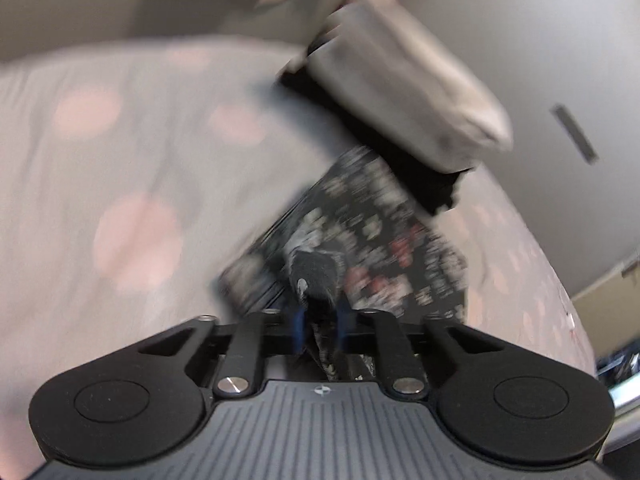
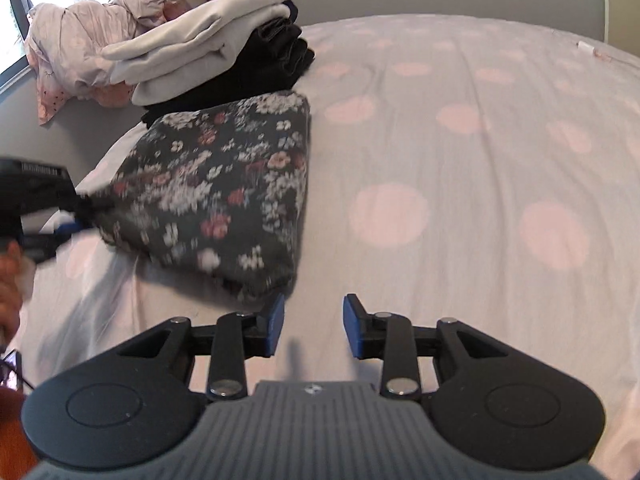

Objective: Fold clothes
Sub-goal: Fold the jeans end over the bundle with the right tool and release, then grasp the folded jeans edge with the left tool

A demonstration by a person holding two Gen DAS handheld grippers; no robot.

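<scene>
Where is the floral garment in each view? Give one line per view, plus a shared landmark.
Left wrist: floral garment at centre, pinched in the left claw.
Right wrist: left of centre, on the bed.
Shared landmark: the folded grey garment on the stack just beyond it.

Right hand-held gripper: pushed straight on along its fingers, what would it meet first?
Probably only the spotted bedsheet. The open right hand-held gripper points past the floral garment, which lies just left of that line; depth is unclear.

No legible text, label, brand or number is showing in either view. A small round emblem (image 2: 311, 390) is sitting on the right gripper's ribbed grey body, too small to read as lettering.
</scene>
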